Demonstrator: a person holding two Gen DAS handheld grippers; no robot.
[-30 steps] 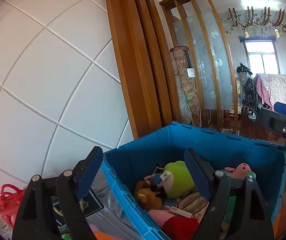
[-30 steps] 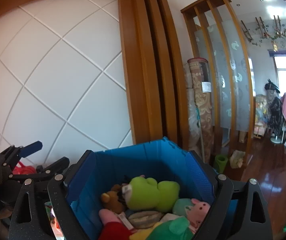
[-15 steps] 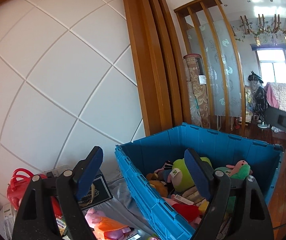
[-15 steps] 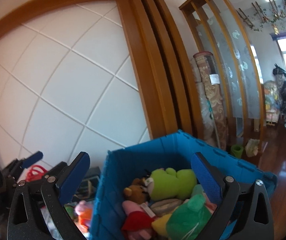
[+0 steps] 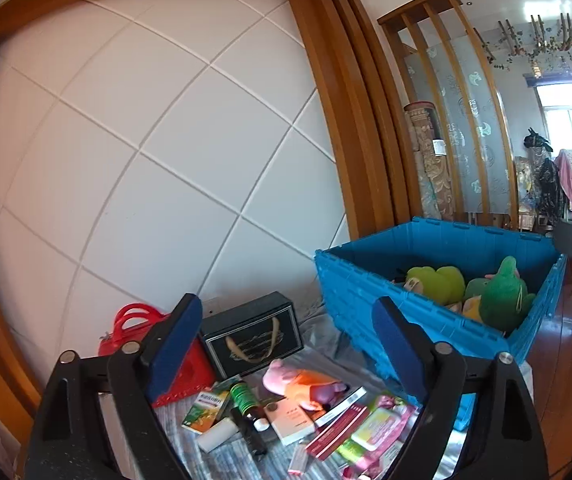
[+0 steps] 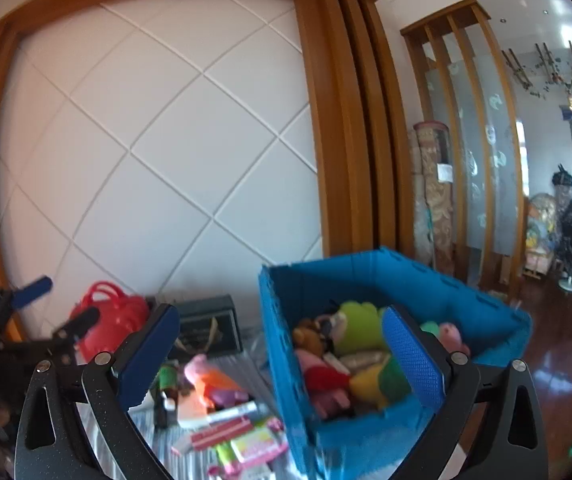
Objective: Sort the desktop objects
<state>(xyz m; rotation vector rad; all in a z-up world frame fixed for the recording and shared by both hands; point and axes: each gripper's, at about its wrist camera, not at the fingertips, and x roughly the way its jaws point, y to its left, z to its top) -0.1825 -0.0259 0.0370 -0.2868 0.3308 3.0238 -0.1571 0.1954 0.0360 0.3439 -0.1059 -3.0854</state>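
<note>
Two forward-facing wrist views from above the cluttered desktop, both sharing the blue crate.

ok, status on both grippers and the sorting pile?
Left gripper open, empty. Right gripper open, empty. Pink plush toy, boxes, bottle unsorted beside blue crate. Nothing blocking.

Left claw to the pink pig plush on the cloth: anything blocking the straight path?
Nothing visible does. The left claw is open and empty, and the pink pig plush toy in the orange dress lies in the gap ahead. The dark green-labelled bottle lies beside it, and the blue plastic crate stands to the right.
</note>
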